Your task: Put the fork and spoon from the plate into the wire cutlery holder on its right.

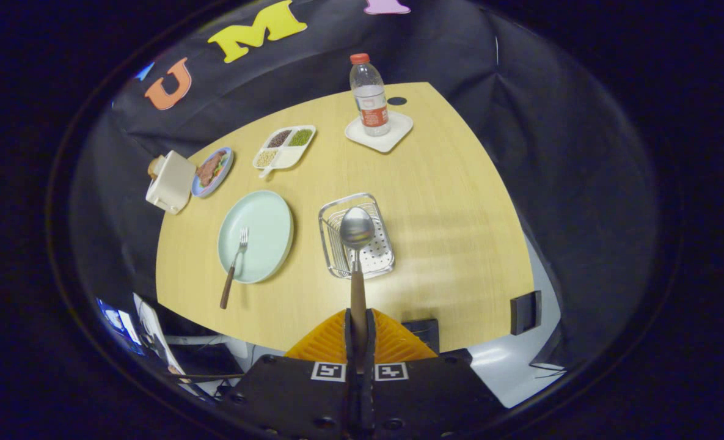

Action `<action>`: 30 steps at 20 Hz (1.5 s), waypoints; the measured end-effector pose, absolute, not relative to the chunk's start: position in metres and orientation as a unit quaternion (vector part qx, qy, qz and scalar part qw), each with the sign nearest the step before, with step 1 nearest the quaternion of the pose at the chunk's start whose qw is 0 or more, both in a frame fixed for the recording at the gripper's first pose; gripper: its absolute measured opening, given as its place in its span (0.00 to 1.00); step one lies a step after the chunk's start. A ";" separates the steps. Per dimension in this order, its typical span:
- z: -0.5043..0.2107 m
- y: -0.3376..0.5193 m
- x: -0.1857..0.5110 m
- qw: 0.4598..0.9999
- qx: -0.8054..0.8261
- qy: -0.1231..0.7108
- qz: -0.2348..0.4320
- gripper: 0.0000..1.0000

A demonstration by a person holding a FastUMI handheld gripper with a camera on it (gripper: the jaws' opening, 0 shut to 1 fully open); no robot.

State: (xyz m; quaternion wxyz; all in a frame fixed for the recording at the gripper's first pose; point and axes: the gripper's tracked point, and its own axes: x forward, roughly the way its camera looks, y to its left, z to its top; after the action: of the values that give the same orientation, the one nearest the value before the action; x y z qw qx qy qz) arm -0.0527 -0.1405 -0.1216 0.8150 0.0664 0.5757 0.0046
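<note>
Clamping spoon (357,244) handle, gripper (359,333) above wire holder (331,229), fork (234,266) on plate (264,220)

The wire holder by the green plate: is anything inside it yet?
The wire cutlery holder looks empty: its perforated bottom shows. The spoon, gripped by the gripper, hangs above it and covers its middle. The fork lies on the plate.

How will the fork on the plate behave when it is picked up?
The fork looks stiff, so probably no bending. Its brown handle overhangs the plate rim, so it may tip or slide when touched. The tongs are shut on the spoon.
</note>
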 end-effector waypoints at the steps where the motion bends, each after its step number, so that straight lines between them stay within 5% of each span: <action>1: -0.122 -0.142 -0.050 0.816 0.067 0.574 0.000 0.02; 7: -0.107 -0.136 -0.034 0.831 0.097 0.548 -0.014 0.17; 10: -0.097 -0.124 -0.026 0.852 0.083 0.516 -0.032 0.62; 12: -0.087 -0.104 -0.025 0.868 0.060 0.491 -0.027 0.74; 20: -0.126 0.024 -0.048 0.860 0.007 0.506 0.059 0.90; 30: -0.213 0.109 -0.050 0.818 0.027 0.570 0.066 0.90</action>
State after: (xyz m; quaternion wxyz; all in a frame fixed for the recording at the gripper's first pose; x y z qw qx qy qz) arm -0.0501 0.1086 -0.2131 0.8184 0.0272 0.5702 0.0661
